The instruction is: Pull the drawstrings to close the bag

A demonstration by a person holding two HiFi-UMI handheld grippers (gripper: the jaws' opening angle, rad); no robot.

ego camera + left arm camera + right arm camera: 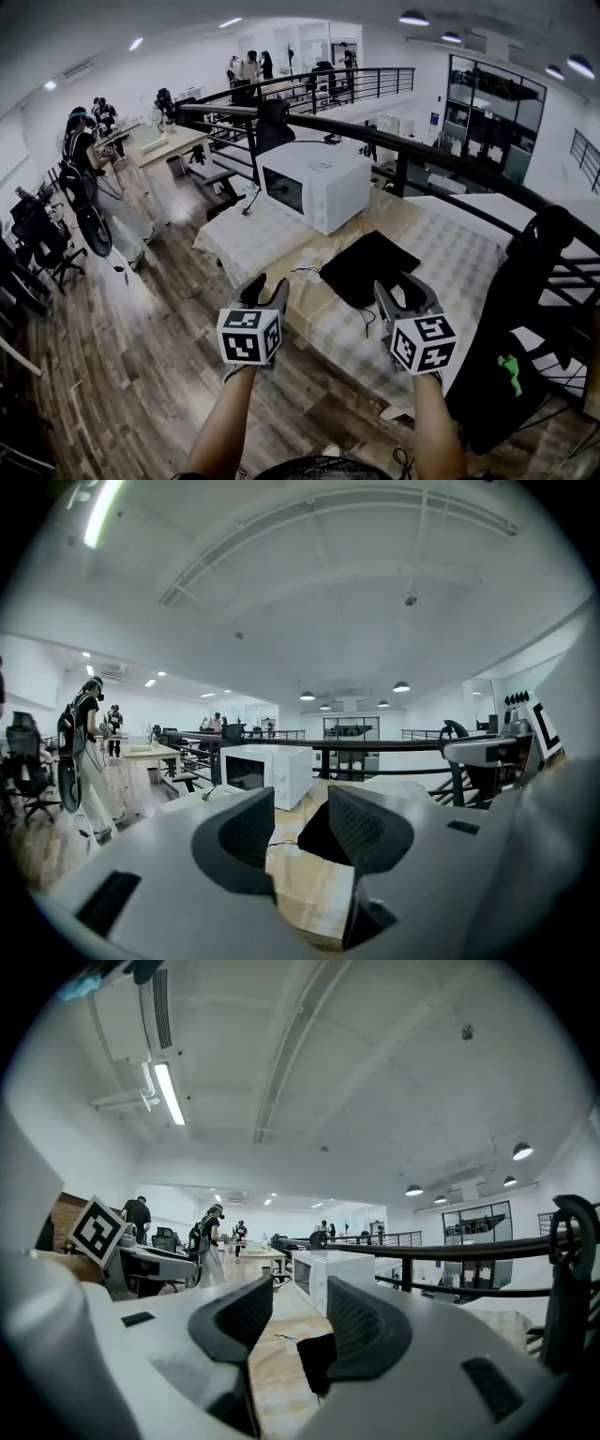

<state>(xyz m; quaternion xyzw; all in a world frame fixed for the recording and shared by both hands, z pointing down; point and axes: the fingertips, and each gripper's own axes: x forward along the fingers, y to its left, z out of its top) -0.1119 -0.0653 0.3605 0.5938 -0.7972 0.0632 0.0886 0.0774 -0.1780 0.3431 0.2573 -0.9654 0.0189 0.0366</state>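
Observation:
A flat black drawstring bag (367, 267) lies on the checked tablecloth (272, 246), with one thin cord trailing left (305, 271) and another toward the front edge (367, 321). My left gripper (265, 287) hovers at the table's near edge, left of the bag, open with nothing between its fingers. My right gripper (405, 287) is just in front of the bag's near corner, also open and holding nothing. In the left gripper view the bag (314, 838) shows beyond the open gripper (300, 822). In the right gripper view the bag (314, 1363) lies ahead of the open gripper (298, 1321).
A white microwave (314, 183) stands at the table's far left, its cable running off the edge. A black railing (422, 150) crosses behind the table. A dark chair (520, 328) stands at the right. People and desks fill the room's left side.

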